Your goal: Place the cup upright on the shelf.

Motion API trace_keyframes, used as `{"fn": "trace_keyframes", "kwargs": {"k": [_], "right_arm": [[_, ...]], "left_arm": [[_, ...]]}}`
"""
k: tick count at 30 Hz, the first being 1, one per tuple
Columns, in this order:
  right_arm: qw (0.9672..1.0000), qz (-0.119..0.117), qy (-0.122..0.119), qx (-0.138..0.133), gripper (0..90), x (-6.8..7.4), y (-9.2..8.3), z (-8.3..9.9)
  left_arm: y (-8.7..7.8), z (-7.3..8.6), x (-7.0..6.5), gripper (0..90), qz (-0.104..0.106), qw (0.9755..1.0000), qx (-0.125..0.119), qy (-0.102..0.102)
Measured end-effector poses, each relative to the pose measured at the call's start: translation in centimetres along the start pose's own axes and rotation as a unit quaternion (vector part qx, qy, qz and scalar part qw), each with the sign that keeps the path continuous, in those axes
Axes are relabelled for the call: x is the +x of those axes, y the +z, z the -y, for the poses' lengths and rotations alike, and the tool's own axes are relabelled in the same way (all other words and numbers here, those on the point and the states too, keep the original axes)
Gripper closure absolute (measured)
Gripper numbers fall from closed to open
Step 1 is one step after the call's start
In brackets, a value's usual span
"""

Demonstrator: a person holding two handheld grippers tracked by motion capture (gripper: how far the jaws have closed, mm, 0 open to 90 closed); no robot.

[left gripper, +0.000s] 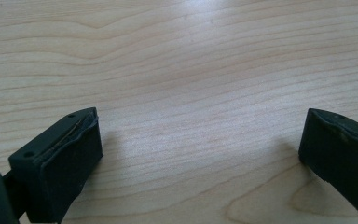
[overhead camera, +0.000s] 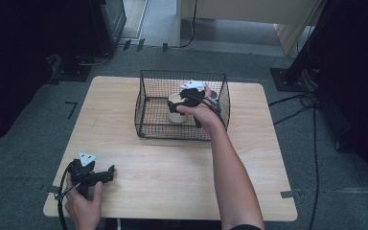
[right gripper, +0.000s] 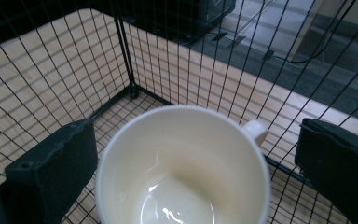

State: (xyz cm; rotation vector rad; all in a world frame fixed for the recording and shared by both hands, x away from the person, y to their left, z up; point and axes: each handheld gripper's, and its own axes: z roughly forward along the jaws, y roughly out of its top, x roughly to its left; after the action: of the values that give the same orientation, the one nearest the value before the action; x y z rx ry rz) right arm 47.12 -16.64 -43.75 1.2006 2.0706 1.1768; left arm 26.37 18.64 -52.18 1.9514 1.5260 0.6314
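A cream mug (overhead camera: 176, 110) stands upright inside a black wire basket (overhead camera: 182, 128) at the back middle of the wooden table (overhead camera: 172, 167). My right gripper (overhead camera: 178, 102) reaches into the basket from above and is open. In the right gripper view the empty mug (right gripper: 182, 172) sits between the spread jaws of that gripper (right gripper: 196, 158); the left jaw is close against its side, the right jaw stands apart, and the mug's handle (right gripper: 255, 130) points to the far right. My left gripper (overhead camera: 110, 173) rests at the table's front left, open (left gripper: 200, 154) over bare wood (left gripper: 191, 70).
The basket's mesh walls (right gripper: 130, 88) rise close around the mug and my right hand. Dark equipment (overhead camera: 100, 24) stands on the floor at the back left. Cables (overhead camera: 306, 103) and a stand base (overhead camera: 287, 79) lie on the floor to the right.
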Motion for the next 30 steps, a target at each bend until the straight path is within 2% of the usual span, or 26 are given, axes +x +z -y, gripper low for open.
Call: {"fn": "trace_keyframes", "kwargs": {"k": [6, 13, 15, 17, 26, 30], "right_arm": [[0.9997, 0.006, 0.003, -0.022, 0.0, -0.2, -1.7, -1.5], [0.9990, 0.013, -0.011, -0.042, 0.0, -0.2, -3.6, -2.2], [0.9991, 0.011, -0.021, -0.034, 0.0, -0.1, -4.4, -2.1], [0.9990, 0.008, -0.024, -0.037, 0.0, 0.0, -5.0, -1.9], [0.9995, -0.003, -0.014, -0.029, 0.0, 0.8, -7.4, -0.7], [0.9995, -0.005, -0.024, -0.022, 0.0, 1.5, -8.6, 0.0]], "left_arm": [[0.0, 0.0, 0.0, 0.0, 0.000, 1.0000, -0.001, 0.000], [0.0, 0.0, 0.0, 0.0, 0.000, 1.0000, -0.001, -0.001], [0.0, 0.0, 0.0, 0.0, 0.000, 1.0000, 0.000, 0.000], [0.0, 0.0, 0.0, 0.0, 0.000, 1.0000, -0.001, 0.000], [0.0, 0.0, 0.0, 0.0, 0.000, 1.0000, -0.002, -0.001], [0.0, 0.0, 0.0, 0.0, 0.000, 1.0000, -0.002, -0.001]]}}
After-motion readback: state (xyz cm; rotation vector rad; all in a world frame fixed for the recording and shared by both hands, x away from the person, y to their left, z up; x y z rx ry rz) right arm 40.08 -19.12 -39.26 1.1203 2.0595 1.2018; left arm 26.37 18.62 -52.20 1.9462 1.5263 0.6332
